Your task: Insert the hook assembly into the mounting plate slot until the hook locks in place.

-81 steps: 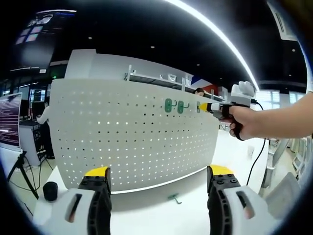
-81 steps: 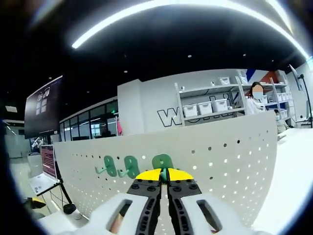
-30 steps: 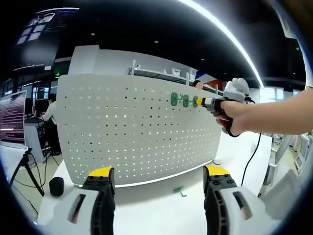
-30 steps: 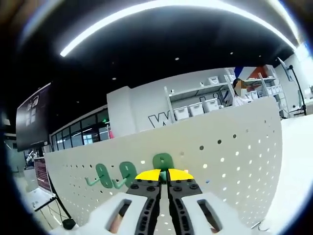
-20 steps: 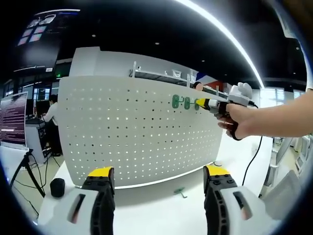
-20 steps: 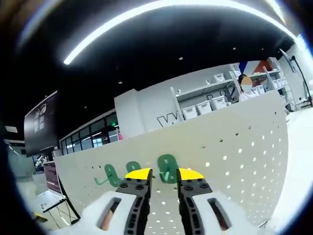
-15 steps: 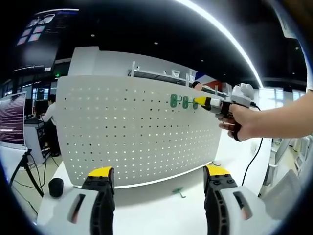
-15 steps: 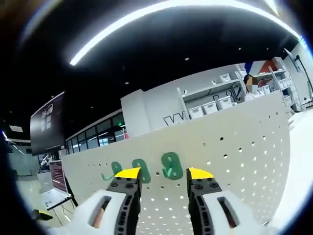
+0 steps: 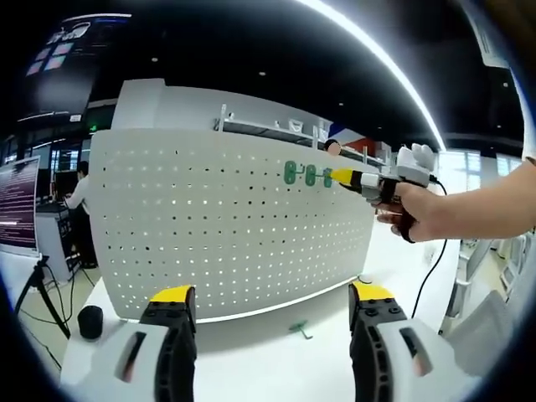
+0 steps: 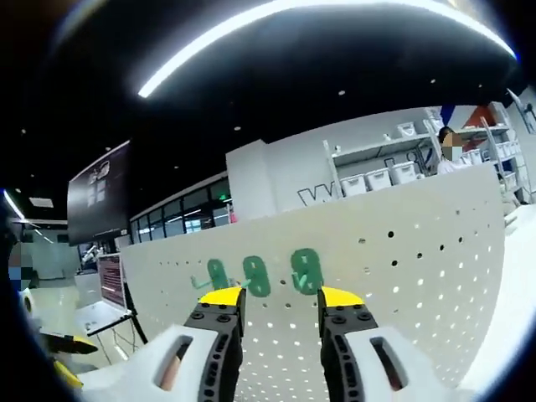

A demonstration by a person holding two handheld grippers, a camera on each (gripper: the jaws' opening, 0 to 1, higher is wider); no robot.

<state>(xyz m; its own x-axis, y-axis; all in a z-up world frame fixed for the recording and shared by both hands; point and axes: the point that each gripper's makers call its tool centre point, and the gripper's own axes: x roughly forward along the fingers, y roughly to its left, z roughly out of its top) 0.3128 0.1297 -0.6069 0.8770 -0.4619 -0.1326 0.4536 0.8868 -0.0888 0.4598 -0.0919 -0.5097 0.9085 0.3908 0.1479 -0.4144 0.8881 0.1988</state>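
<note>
A white perforated mounting plate (image 9: 234,234) stands upright on a white table. Three green hooks hang in a row near its top right: two (image 9: 290,174) (image 9: 310,176) are plain to see, and the third (image 9: 325,177) sits just at the yellow tips of my right gripper (image 9: 342,176), held by a hand (image 9: 419,213). In the right gripper view the nearest hook (image 10: 307,270) hangs on the plate (image 10: 419,251) beyond the open right gripper (image 10: 280,295), apart from both jaws. My left gripper (image 9: 272,295) is open and empty, low in front of the plate. A loose green hook (image 9: 299,329) lies on the table.
A black round object (image 9: 90,321) sits at the table's left end, with a tripod (image 9: 38,289) and a screen (image 9: 17,201) beyond it. Shelves with white bins (image 10: 377,172) and a person stand behind the plate. A cable (image 9: 431,272) hangs from the right gripper.
The right gripper was shut on the third green hook against the plate; it has opened and let go. The hook stays hanging on the plate. The left gripper stays open.
</note>
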